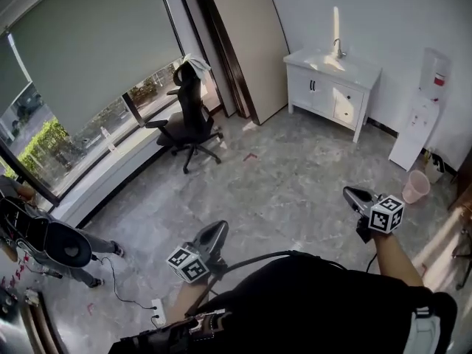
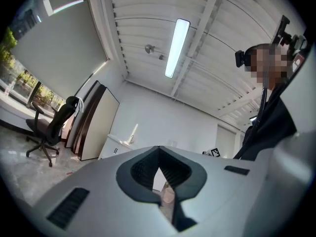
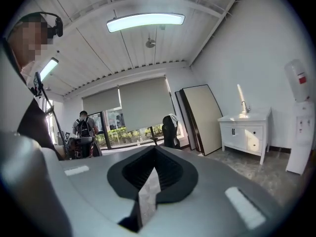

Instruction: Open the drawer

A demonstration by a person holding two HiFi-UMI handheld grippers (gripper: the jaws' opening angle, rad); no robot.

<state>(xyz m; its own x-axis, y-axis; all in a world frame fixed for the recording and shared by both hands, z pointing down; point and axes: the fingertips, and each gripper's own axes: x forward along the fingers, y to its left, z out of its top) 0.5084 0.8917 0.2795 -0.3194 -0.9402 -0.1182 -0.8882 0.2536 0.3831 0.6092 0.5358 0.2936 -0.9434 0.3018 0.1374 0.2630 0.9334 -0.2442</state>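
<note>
One white drawer, apparently shut

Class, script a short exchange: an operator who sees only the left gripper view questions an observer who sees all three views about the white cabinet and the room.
Operator: The left gripper hides most of the white cabinet. Any drawers?
Observer: Yes. It has drawer fronts right of its double doors, and they look closed.
Operator: Is anyone else in the room?
Observer: A person with a backpack stands by the window.
</note>
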